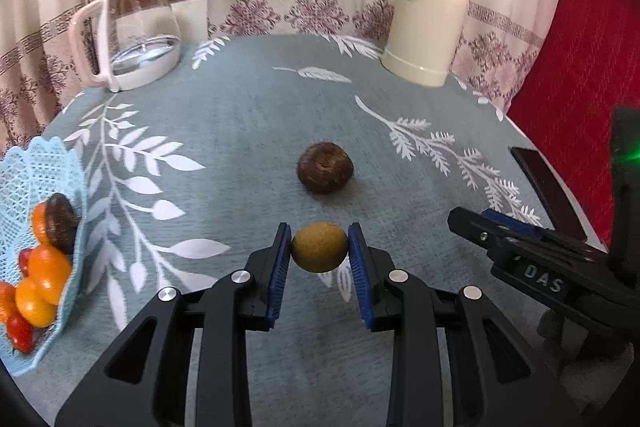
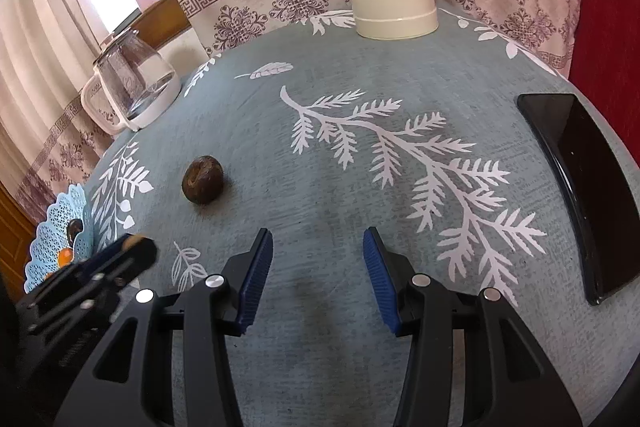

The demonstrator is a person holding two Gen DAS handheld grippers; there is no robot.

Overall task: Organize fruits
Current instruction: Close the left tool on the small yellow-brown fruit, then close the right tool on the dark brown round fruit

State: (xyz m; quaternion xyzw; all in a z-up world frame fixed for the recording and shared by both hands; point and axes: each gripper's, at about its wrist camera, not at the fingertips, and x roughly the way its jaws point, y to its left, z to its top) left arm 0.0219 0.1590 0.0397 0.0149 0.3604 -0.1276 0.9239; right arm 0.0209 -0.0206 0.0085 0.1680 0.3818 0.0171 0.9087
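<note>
Patterned curtains hang behind a counter point(image 1: 256, 115) covered in a grey-blue cloth with white leaves. On the left wrist view, the left tongs point(image 1: 319, 251) pinch a small greenish-brown fruit point(image 1: 319, 247) between their blue pads, its long axis running pad to pad. The lace basket point(image 1: 44, 167), already holding orange and red fruits, sits well off to the left of the tongs at the counter's edge, so the carry likely goes leftward. A dark brown fruit point(image 1: 325, 167) lies on the cloth just ahead of the held one. The right tongs point(image 2: 318, 275) are spread and hold nothing; the dark fruit lies ahead to their left, nearer the left tongs.
</note>
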